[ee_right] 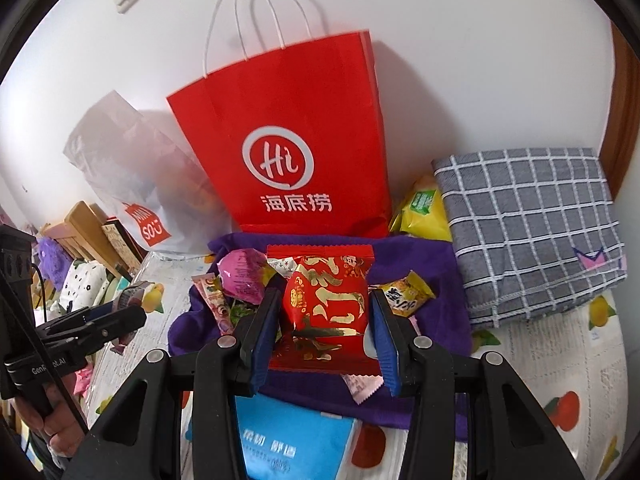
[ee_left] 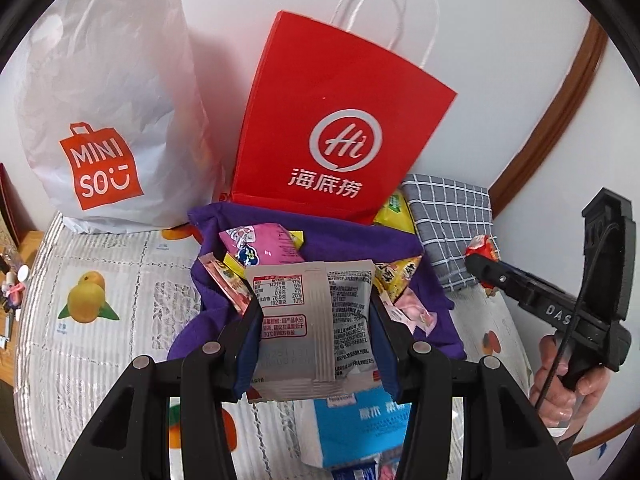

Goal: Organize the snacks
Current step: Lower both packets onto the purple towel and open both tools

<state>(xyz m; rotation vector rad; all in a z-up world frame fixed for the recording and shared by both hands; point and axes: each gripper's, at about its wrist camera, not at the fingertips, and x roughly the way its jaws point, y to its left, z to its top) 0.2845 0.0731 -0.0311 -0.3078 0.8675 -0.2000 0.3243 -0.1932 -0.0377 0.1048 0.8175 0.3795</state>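
A grey snack packet (ee_left: 316, 320) is clamped between the pads of the left hand-held gripper (ee_left: 316, 312), held above a purple cloth (ee_left: 352, 240) heaped with loose snacks. The right hand-held gripper (ee_right: 322, 320) likewise grips a red packet (ee_right: 324, 304) over that cloth. Both packets seem lifted for sorting, probably towards the red bag (ee_left: 336, 120) standing just behind, against the wall.

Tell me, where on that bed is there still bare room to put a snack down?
Bare fruit-print sheet lies between the white Miniso bag and the purple cloth. More shows below the checked pillow, at the right. The purple cloth is crowded with snack packets, and the red paper bag stands behind it.
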